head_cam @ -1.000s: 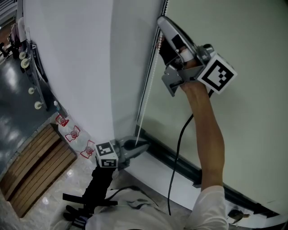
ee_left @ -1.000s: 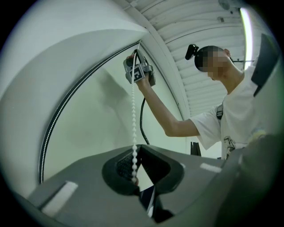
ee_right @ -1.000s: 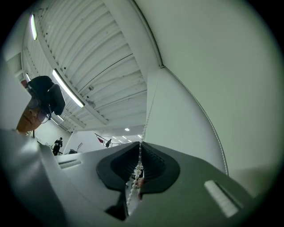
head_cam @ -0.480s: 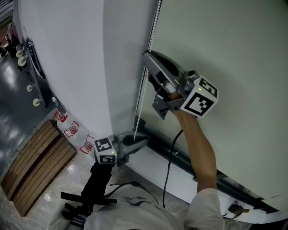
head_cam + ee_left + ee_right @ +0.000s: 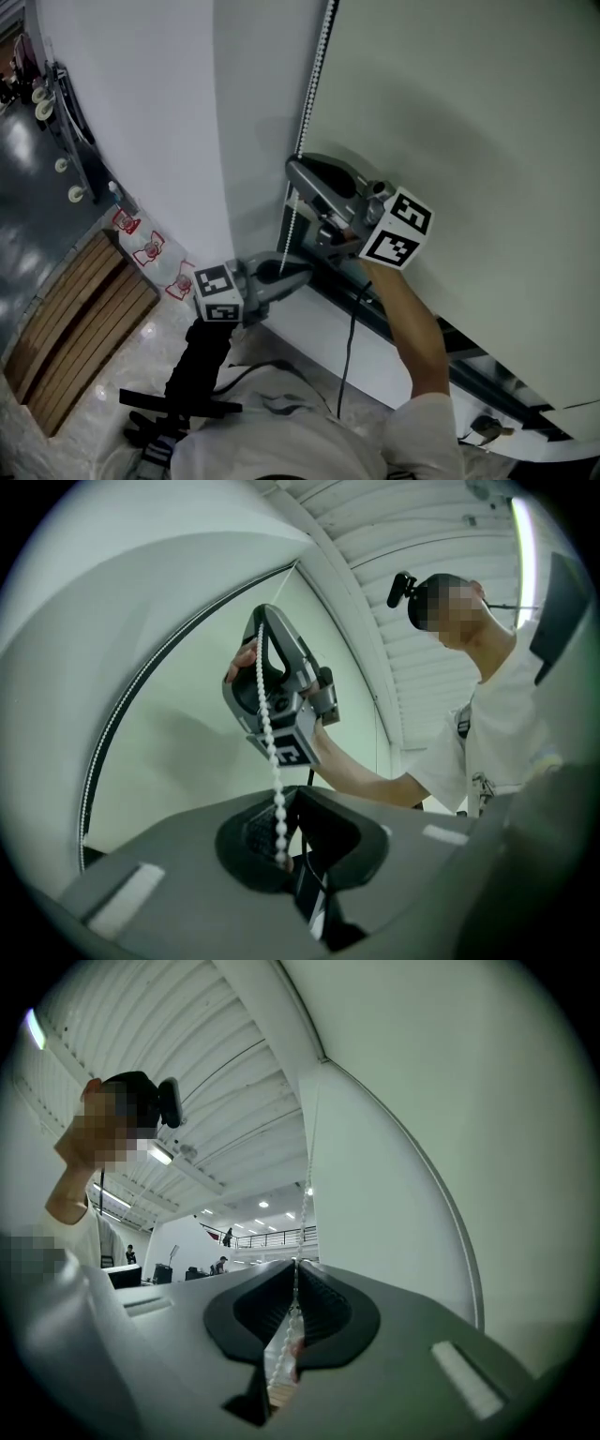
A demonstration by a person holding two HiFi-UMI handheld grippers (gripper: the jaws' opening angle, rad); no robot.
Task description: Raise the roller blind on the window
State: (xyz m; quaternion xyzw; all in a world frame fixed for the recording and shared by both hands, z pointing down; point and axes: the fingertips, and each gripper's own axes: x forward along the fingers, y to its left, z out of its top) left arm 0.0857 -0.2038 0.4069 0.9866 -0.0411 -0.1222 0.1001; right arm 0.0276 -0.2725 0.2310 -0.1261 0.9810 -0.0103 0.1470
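The pale green roller blind (image 5: 450, 122) hangs down the right of the head view, with its white bead chain (image 5: 309, 103) running along its left edge. My right gripper (image 5: 295, 173) is shut on the chain at mid height. In the right gripper view the bead chain (image 5: 302, 1213) passes between the closed jaws of the right gripper (image 5: 295, 1262). Lower down, my left gripper (image 5: 305, 275) is shut on the same chain. The left gripper view shows the bead chain (image 5: 267, 733) dropping into the left gripper (image 5: 292, 797), with the right gripper's body above.
A white wall panel (image 5: 141, 112) stands left of the blind. A dark rail (image 5: 422, 361) runs along the blind's lower edge. A black cable (image 5: 347, 366) hangs from the right gripper. Bottles with red labels (image 5: 150, 253) and a wooden slatted platform (image 5: 75, 319) lie on the floor.
My right gripper has come down along the bead chain, from high on the blind's edge to just above the left gripper. The left gripper has stayed in place.
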